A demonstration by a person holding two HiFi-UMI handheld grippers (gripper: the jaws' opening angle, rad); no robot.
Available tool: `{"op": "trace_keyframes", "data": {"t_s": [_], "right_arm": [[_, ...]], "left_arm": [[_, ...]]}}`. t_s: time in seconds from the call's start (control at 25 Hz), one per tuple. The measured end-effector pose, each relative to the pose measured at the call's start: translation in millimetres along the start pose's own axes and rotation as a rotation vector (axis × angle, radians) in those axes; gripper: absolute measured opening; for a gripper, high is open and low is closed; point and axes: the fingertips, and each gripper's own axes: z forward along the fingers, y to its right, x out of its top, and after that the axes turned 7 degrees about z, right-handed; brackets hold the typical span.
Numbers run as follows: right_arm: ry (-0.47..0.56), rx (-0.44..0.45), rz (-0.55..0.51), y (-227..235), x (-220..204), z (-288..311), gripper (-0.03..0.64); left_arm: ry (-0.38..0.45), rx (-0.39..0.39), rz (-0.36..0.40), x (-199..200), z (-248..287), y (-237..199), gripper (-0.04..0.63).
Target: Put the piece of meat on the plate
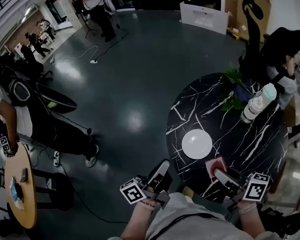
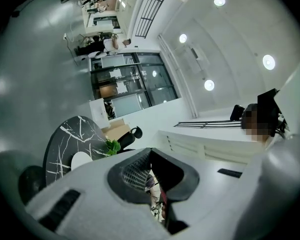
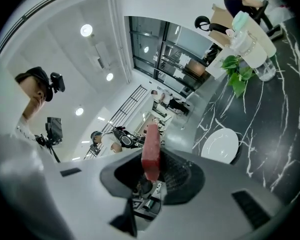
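In the head view a white plate (image 1: 197, 144) lies on the round black marble table (image 1: 250, 144), near its left edge. My right gripper (image 1: 221, 174) is shut on a flat pinkish-red piece of meat (image 1: 215, 166), held just in front of the plate over the table's near rim. In the right gripper view the meat (image 3: 151, 146) stands upright between the jaws of the right gripper (image 3: 152, 166), with the plate (image 3: 220, 145) beyond to the right. My left gripper (image 1: 159, 176) hovers off the table's left edge; its jaws meet at the tips (image 2: 150, 156) around nothing.
A clear bottle with a pale green cap (image 1: 257, 103) and a green plant (image 1: 235, 91) stand at the table's far side. A person (image 1: 280, 54) sits behind it. To the left are a seated person (image 1: 40, 119) and a small wooden table (image 1: 20, 184).
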Motion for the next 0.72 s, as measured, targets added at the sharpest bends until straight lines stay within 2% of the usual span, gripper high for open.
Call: {"op": "trace_keyframes", "data": {"t_s": [0.28,0.72], "right_arm": [[-0.031,-0.013,0.058,24.8,3.8,17.0,0.091],[-0.085,-0.113,0.100,84.6,17.6,59.7,0.091]], "left_arm": [[-0.012,0.087,-0.018,7.5,-0.7,-24.8,0.011],[-0.020,0.059,-0.065,18.4,59.5,-96.5,0.011]]}}
